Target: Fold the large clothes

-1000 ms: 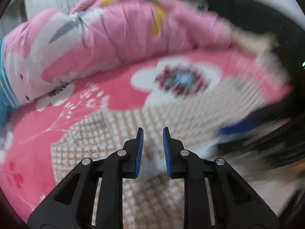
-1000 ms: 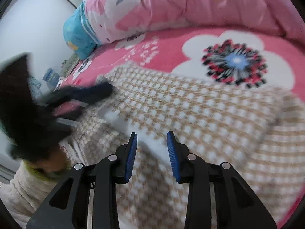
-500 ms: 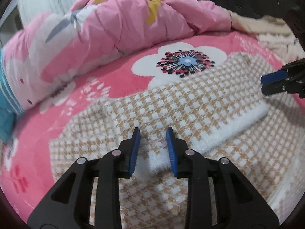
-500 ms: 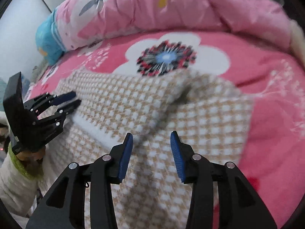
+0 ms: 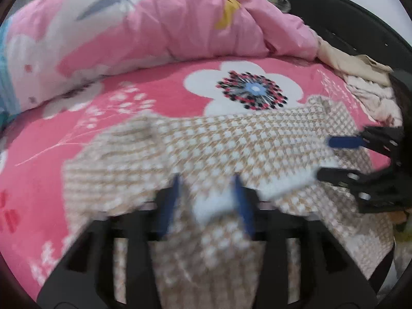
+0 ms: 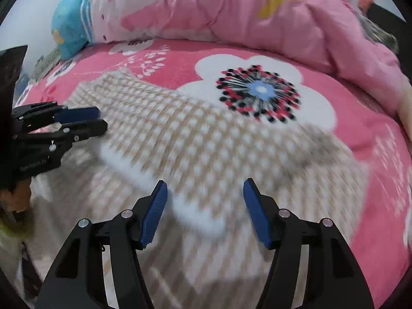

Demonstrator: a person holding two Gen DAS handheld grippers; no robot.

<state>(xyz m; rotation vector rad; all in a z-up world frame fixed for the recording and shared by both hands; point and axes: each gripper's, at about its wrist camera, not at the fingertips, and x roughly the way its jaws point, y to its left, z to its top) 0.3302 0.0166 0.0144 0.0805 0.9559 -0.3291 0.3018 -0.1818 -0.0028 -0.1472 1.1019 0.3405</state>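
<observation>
A beige-and-white checked knit sweater (image 5: pixel 231 149) lies folded on the pink flowered bed sheet (image 5: pixel 154 90). Its white ribbed hem (image 6: pixel 195 219) runs across the top layer. My left gripper (image 5: pixel 207 202) is blurred and hangs low over the sweater. Its jaws are opening, and a corner of the white hem (image 5: pixel 213 206) lies loose between the pads. My right gripper (image 6: pixel 206 203) is also opening, with the hem below the gap and neither pad pressing on it. Each gripper shows in the other's view: the right gripper (image 5: pixel 325 158) at the right edge, the left gripper (image 6: pixel 101 119) at the left edge.
A bunched pink quilt (image 6: pixel 231 10) lies along the far side of the bed, with a blue pillow (image 6: pixel 69 31) at its left end. Pale crumpled clothes (image 5: pixel 368 95) sit at the right edge. A dark frame (image 5: pixel 334 20) stands behind. A hand in a cream sleeve (image 6: pixel 15 200) holds the left gripper.
Both pairs of jaws have spread much wider and the white hem is no longer pinched. The folded layer now rests on the sweater, and both grippers have shifted over it.
</observation>
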